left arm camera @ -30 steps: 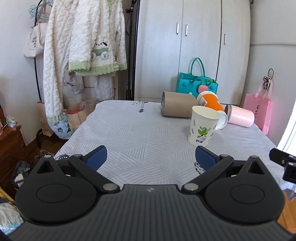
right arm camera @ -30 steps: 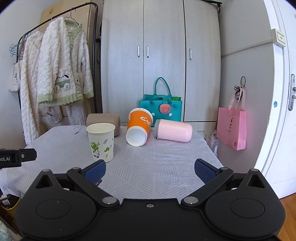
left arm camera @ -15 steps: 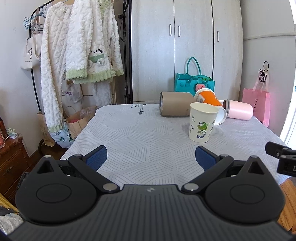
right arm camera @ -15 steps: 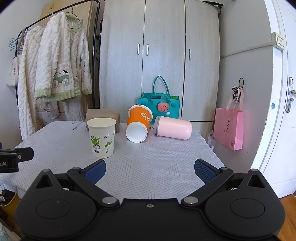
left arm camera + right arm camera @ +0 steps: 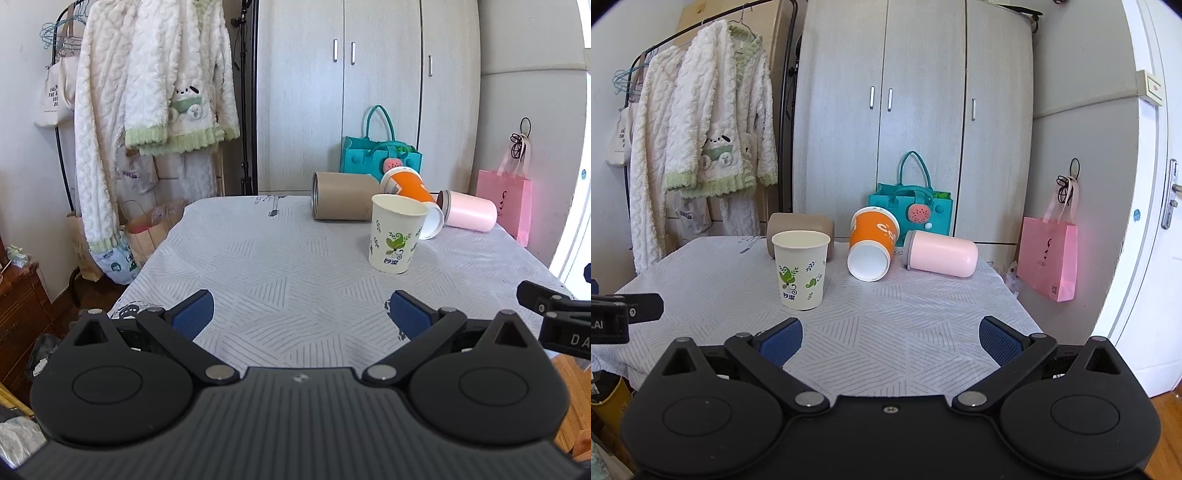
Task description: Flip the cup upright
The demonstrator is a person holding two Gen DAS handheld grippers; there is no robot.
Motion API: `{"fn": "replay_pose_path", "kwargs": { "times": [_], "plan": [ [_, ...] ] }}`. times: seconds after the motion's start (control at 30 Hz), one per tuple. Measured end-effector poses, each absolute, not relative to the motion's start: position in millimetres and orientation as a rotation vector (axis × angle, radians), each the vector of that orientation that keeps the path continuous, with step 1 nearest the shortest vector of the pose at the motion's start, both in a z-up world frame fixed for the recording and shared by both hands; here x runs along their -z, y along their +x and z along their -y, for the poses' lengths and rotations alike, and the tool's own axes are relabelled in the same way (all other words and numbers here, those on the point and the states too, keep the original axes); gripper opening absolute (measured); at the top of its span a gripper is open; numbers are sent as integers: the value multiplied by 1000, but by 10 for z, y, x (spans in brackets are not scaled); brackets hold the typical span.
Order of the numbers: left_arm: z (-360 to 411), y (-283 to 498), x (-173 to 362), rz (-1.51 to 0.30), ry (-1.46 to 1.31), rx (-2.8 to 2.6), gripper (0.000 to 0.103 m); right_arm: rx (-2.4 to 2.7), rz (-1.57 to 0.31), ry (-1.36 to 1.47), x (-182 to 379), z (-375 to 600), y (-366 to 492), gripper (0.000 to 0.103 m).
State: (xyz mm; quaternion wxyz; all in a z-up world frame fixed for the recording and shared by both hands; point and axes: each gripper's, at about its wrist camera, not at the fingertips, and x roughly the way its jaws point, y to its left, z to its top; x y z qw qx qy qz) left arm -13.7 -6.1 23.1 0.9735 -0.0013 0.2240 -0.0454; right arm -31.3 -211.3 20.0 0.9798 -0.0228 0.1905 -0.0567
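Item: orange paper cup (image 5: 873,242), lying tipped at centre frame in the right wrist view, its white open mouth facing the camera and the base raised toward the teal bag (image 5: 910,208). In the left wrist view the orange paper cup (image 5: 408,188) sits at right of centre, partly behind the leaf-print cup (image 5: 395,234). Judged the piece to be set upright, though that cannot be confirmed, since others also lie down.

Neighbours: leaf-print cup (image 5: 801,269), upright, lower left of it; brown cylinder (image 5: 799,229) on its side behind that; pink tumbler (image 5: 940,253) on its side, just beside the orange cup at right. All rest on the patterned tabletop (image 5: 923,306).

Handling: likely thin-walled, very light, easily crushed or rolled. Best taken across the mid-body with gentle closure, clear of the soft rim.

Tongs: left tongs (image 5: 301,314) spread wide, holding nothing. Right tongs (image 5: 890,336) likewise spread and empty, at lower frame, well apart from the cups.
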Motion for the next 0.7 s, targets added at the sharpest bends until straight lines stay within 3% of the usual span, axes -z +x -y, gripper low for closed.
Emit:
{"fn": "replay_pose_path", "kwargs": {
  "times": [0.7],
  "plan": [
    [59,-138,-186,-439,24,67,103,122,-394,-62,-196,2090,-290,103]
  ]
}}
